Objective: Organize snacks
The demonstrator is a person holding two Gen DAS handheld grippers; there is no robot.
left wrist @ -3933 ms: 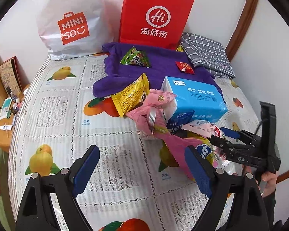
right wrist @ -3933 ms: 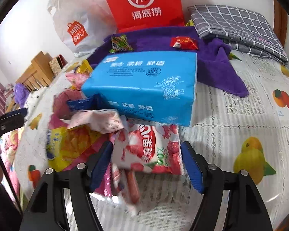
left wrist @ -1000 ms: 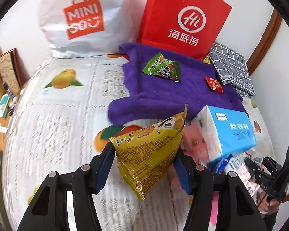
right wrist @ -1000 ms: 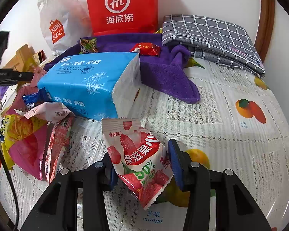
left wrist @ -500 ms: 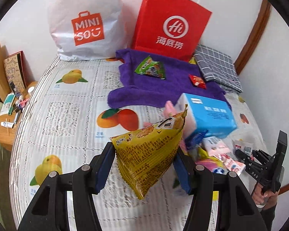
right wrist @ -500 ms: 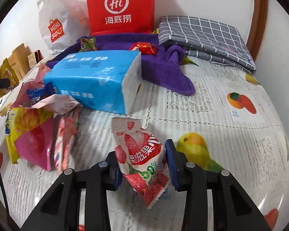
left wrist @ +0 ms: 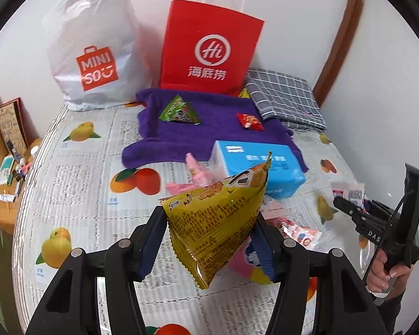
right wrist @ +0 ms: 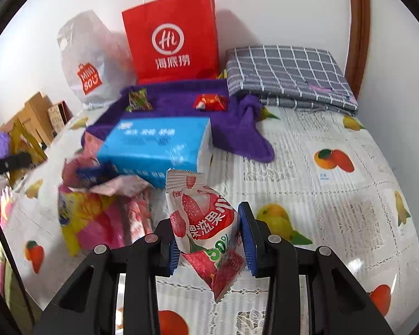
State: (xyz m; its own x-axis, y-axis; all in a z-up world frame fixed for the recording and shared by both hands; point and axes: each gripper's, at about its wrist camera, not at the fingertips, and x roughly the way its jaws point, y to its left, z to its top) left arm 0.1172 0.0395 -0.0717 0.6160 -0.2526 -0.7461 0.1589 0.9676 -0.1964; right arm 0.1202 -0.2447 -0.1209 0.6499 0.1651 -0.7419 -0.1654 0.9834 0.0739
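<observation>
My left gripper [left wrist: 209, 240] is shut on a yellow snack bag [left wrist: 218, 220] and holds it above the table. My right gripper [right wrist: 211, 236] is shut on a red-and-white strawberry snack pouch [right wrist: 206, 223], also lifted. A purple towel [left wrist: 209, 131] [right wrist: 237, 131] at the back carries a green snack packet [left wrist: 178, 113] [right wrist: 138, 100] and a small red packet [left wrist: 249, 121] [right wrist: 211, 102]. A pile of loose snacks [right wrist: 97, 212] lies by a blue tissue pack [left wrist: 259, 164] [right wrist: 156, 148]. The right gripper also shows in the left wrist view [left wrist: 346, 206].
A red paper bag [left wrist: 209, 47] [right wrist: 171, 39] and a white MINISO bag [left wrist: 95, 53] [right wrist: 89, 64] stand against the back wall. A folded grey checked cloth [right wrist: 287, 75] lies at the back right. The fruit-print tablecloth [right wrist: 335, 195] covers the table. A cluttered side shelf [left wrist: 5, 167] is left.
Both grippers have closed on their snacks and lifted them, then drawn back from the pile. The yellow bag and strawberry pouch stay held.
</observation>
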